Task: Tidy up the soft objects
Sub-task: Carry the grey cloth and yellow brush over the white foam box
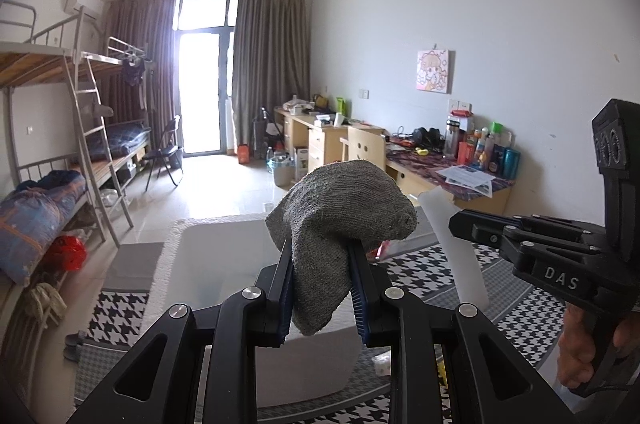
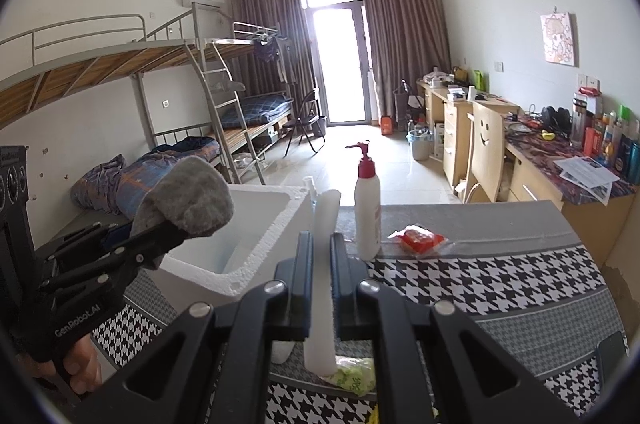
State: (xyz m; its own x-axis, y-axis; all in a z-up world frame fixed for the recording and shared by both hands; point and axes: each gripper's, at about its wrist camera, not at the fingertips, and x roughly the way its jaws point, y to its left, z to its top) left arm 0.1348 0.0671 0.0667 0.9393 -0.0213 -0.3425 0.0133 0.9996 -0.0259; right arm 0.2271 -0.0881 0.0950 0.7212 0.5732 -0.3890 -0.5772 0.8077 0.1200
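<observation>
Left gripper [image 1: 322, 288]: clamped on grey sock [image 1: 340, 220], raised over white foam box [image 1: 208, 256]. Right gripper [image 2: 320, 284]: clamped on white foam strip [image 2: 322, 284], right of box, above houndstooth tablecloth [image 2: 500, 288]; pump bottle [image 2: 367, 212] beyond.

A: Where does each camera sit?
B: One behind each gripper's fingers, close above the houndstooth table [image 2: 500, 284], both facing the far window [image 1: 202, 76].
A: What do they share?
B: The white foam box [image 2: 256, 220], bunk beds [image 1: 80, 128], desks [image 2: 532, 176].

One grey cloth [image 1: 340, 220], one white tube [image 2: 322, 288], one pump bottle [image 2: 367, 208], one foam box [image 2: 240, 224].
</observation>
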